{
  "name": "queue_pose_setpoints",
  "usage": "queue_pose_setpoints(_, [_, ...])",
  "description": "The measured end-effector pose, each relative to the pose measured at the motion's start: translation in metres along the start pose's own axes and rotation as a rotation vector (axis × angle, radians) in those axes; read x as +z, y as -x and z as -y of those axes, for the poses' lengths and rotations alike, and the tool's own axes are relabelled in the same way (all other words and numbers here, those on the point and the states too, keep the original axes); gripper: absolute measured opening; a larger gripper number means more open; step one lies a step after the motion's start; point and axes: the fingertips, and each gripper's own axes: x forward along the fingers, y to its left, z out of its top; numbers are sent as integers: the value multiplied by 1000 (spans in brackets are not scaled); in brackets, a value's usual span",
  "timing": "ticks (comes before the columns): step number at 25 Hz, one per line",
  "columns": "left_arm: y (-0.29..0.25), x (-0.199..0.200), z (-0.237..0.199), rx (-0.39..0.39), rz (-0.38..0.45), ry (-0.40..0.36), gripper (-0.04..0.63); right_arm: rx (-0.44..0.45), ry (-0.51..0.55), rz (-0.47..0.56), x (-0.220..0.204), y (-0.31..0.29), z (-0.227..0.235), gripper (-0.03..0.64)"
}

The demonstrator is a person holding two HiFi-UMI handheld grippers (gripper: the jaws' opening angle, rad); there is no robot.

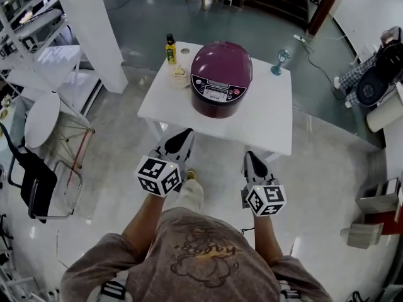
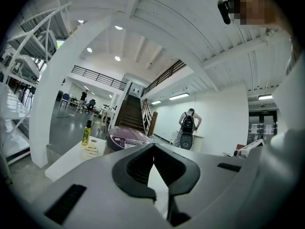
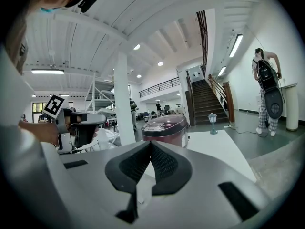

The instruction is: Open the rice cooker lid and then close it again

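A dark purple rice cooker (image 1: 221, 77) with its lid down stands on the white table (image 1: 271, 124), its control panel facing me. It also shows ahead in the left gripper view (image 2: 125, 140) and in the right gripper view (image 3: 166, 128). My left gripper (image 1: 184, 135) is held level at the table's near edge, left of the cooker's front, jaws shut and empty (image 2: 153, 147). My right gripper (image 1: 250, 156) hangs just short of the near edge, to the right, also shut on nothing (image 3: 150, 144). Neither touches the cooker.
A yellow oil bottle (image 1: 170, 49) and a small packet (image 1: 180, 74) sit left of the cooker, and a blue glass goblet (image 1: 281, 60) is at the far right corner. A white pillar (image 1: 94, 30), a round white table (image 1: 41, 118) and a black chair (image 1: 38, 181) stand to the left.
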Motion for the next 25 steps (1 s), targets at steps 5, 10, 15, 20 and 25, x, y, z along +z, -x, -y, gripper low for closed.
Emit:
queue_pose_setpoints(5, [-33, 7, -23, -1, -7, 11, 21, -5, 0, -9, 9, -35, 17, 3])
queue_pose_setpoints(10, [-65, 17, -49, -1, -14, 19, 21, -6, 3, -8, 24, -75, 30, 3])
queue_pose_setpoints(15, [-95, 25, -66, -20, -30, 23, 21, -7, 2, -9, 39, -108, 43, 3])
queue_pose_setpoints(20, [-126, 39, -83, -47, -32, 23, 21, -18, 16, -5, 58, -142, 58, 3])
queue_pose_setpoints(25, [-155, 44, -99, -78, -56, 24, 21, -19, 22, -8, 68, -175, 64, 3])
